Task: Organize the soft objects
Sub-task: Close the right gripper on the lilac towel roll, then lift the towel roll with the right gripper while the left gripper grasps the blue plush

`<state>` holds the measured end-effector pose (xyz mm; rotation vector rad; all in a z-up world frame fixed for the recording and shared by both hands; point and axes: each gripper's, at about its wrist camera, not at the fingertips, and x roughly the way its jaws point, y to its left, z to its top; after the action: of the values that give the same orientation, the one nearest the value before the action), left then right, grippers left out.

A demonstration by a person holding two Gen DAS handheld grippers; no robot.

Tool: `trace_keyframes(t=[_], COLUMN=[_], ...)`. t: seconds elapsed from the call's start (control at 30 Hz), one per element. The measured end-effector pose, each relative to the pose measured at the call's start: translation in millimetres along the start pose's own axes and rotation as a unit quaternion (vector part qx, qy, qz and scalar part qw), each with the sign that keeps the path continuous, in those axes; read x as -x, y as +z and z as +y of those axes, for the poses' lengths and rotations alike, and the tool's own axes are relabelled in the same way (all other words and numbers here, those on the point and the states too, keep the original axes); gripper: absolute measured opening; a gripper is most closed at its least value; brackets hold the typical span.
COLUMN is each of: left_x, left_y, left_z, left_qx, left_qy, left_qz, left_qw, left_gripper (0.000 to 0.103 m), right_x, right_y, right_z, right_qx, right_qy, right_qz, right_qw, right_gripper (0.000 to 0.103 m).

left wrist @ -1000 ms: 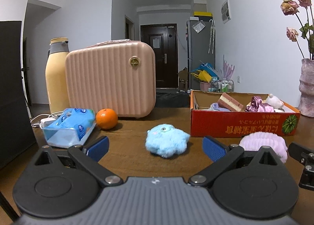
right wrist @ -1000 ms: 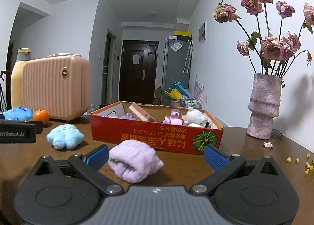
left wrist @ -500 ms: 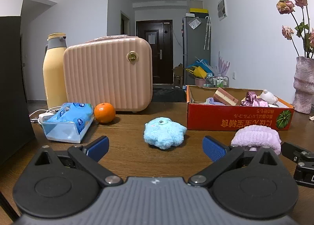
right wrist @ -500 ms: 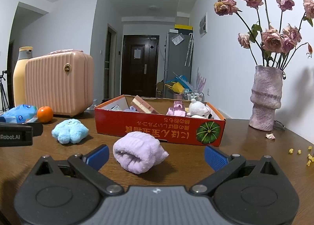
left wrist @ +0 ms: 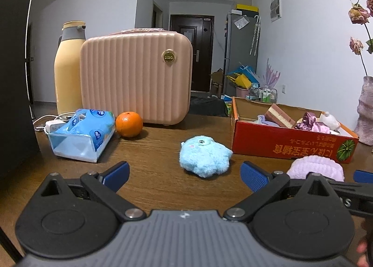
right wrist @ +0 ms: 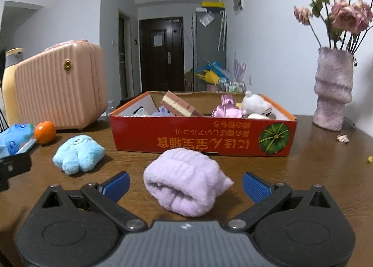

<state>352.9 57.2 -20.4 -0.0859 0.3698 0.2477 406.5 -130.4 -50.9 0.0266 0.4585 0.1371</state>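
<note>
Two soft things lie loose on the bench in front of the red box: a lilac rolled cloth between the wide-spread fingers of the right claw, and a blue plush ahead of the left claw, also wide and empty. The right should centre on the roll's bulk and squeeze deep, since fluff gives. Then lift clear of the box wall before dropping it inside.

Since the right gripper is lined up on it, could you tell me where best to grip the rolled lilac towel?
Grip the lilac towel across its thick rolled middle, coming straight in from the near side. The right gripper has its jaws open on either flank, and the tapered right end offers less to hold.
</note>
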Motion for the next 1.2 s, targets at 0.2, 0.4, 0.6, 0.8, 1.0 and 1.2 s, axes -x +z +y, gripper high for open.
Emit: trace_keyframes(t=[0.2,0.4,0.6,0.8,1.0,1.2], left_x=[-12.3,-23.4,-28.8,-32.1,-40.5,-53.0], left_y=[5.2,9.2,11.5,13.0,14.4,16.3], left_z=[4.6,11.4,13.4,14.5,11.4,5.6], left_qx=[0.001,0.009,0.009,0.009,0.0,-0.017], left_qy=[0.004,0.009,0.012,0.011,0.0,-0.006], left_qz=[0.0,0.003,0.003,0.004,0.01,0.012], left_qw=[1.0,0.9999,0.9999,0.9999,1.0,0.9998], left_gripper=[0.103,0.103,0.103,0.103,0.103,0.103], right_x=[-29.8,-45.6,-43.3,-34.5,-22.9,-20.1], right_y=[7.9,10.9,11.4,13.8,17.6,19.7], right_z=[1.4,-2.7,-2.1,-3.1,-10.8,-27.5], right_qx=[-0.02,-0.035,-0.031,-0.027,-0.03,-0.044], right_qy=[-0.001,0.02,0.026,0.022,0.013,-0.001], right_qz=[0.032,0.057,0.049,0.028,-0.001,-0.012], right_qw=[0.999,0.998,0.998,0.999,0.999,0.999], right_gripper=[0.098,0.051,0.022,0.019,0.019,0.019])
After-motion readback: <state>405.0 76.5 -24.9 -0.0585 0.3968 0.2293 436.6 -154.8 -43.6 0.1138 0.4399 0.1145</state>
